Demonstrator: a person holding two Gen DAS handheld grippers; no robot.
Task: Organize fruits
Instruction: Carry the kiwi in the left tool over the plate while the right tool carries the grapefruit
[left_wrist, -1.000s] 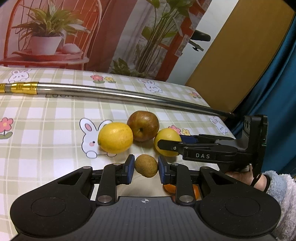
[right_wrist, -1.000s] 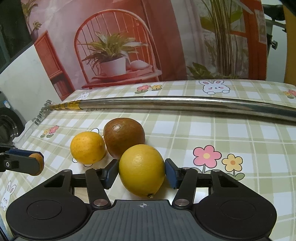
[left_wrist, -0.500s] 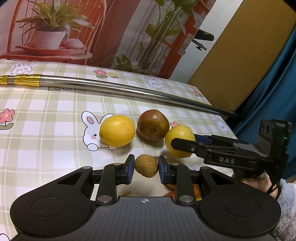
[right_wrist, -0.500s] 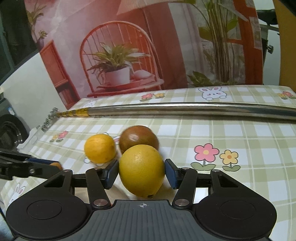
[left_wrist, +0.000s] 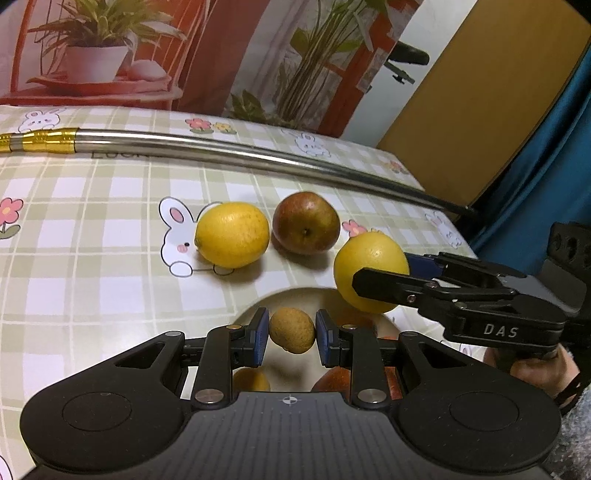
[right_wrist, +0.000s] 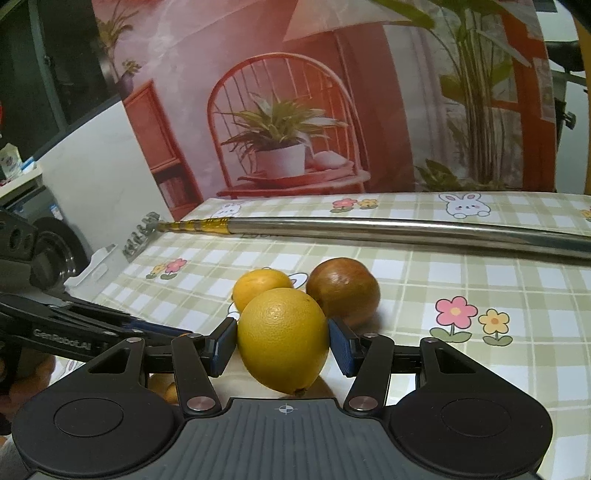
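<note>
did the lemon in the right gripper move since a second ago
Yes. The lemon in the right gripper has lifted off the tablecloth, above the brown fruit.

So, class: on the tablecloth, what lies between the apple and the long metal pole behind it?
Nothing: only bare checked tablecloth lies between the apple and the metal pole. Both wrist views show this.

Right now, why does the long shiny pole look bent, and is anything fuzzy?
Left wrist view: the fisheye lens bows the long silver metal pole across the checked tablecloth, and the round yellow lemon casts a soft shadow. Right wrist view: the pole curves less, the big yellow lemon in the jaws looks sharp, and the room at the far left is dim.
</note>
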